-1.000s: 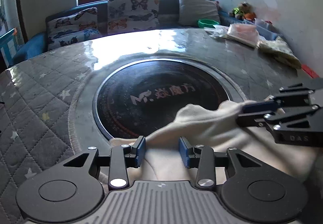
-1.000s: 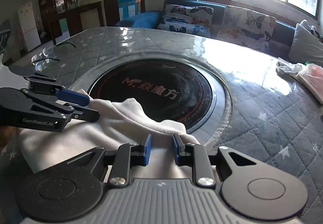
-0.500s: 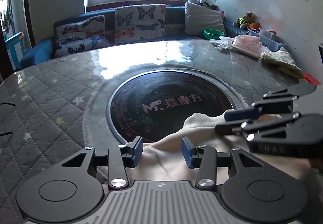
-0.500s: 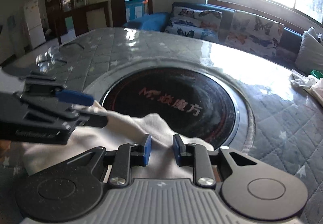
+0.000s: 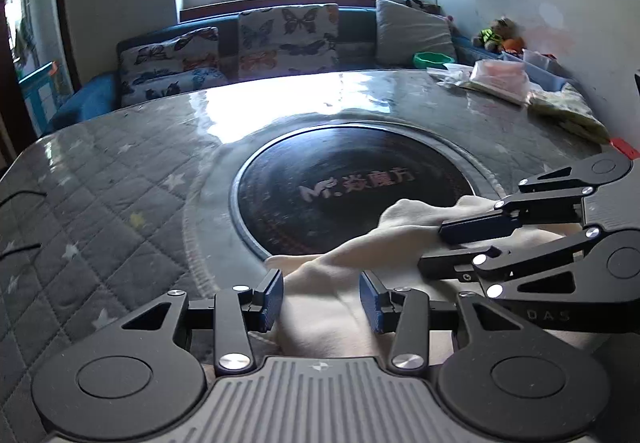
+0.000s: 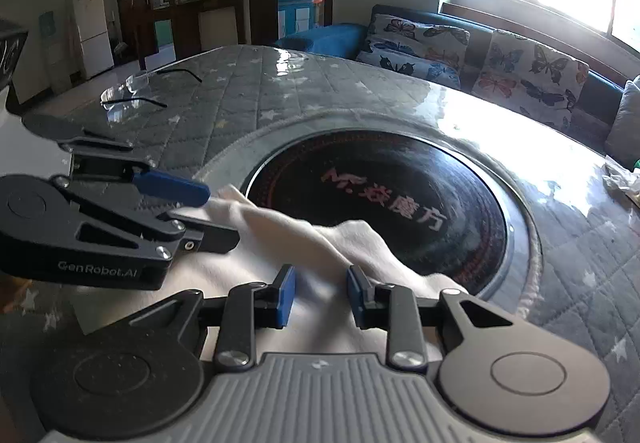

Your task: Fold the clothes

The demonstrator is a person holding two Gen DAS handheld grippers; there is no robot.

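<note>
On quilted table [image 5: 100,203], soft cream garment [image 5: 332,307], both grippers' fingers parted.

White lettering reading "Mr." followed by Chinese characters, 焱魔方 as best it can be made out, runs across the middle of the black round plate [image 5: 352,187] set into the surface. Beside the plate, the left tool [image 6: 216,217] bears "GenRobot.AI" on its black body; the right tool [image 5: 436,247] shows the letters "DAS", the rest hidden.
</note>
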